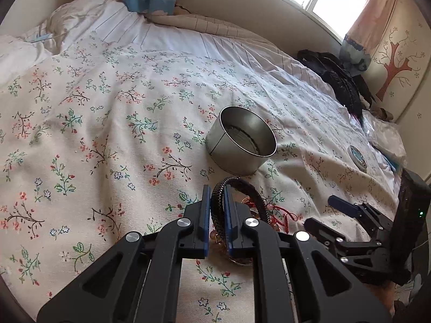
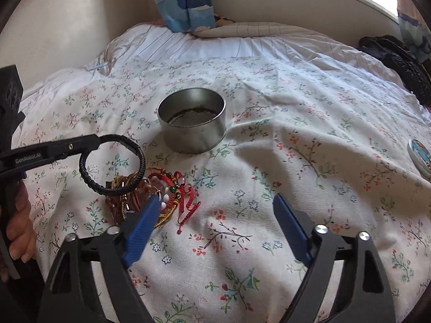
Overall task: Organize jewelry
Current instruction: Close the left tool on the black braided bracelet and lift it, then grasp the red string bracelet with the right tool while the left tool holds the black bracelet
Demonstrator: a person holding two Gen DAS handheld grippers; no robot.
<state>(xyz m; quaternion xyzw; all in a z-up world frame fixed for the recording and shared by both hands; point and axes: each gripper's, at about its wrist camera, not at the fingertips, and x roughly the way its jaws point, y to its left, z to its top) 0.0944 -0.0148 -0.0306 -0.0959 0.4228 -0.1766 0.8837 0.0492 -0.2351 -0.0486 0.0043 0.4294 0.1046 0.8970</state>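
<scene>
A black braided bracelet stands on edge between the blue pads of my left gripper, which is shut on it. In the right wrist view that bracelet hangs as a ring from the left gripper, just above a tangled pile of red, gold and beaded jewelry. The pile lies right behind the held bracelet. An open round metal tin sits on the floral bedspread beyond it. My right gripper is open, its left pad at the pile's edge, nothing gripped.
The tin's round lid lies to the right on the bedspread. A black bag sits at the bed's far right, a blue patterned curtain at the back. A hand holds the left gripper's handle.
</scene>
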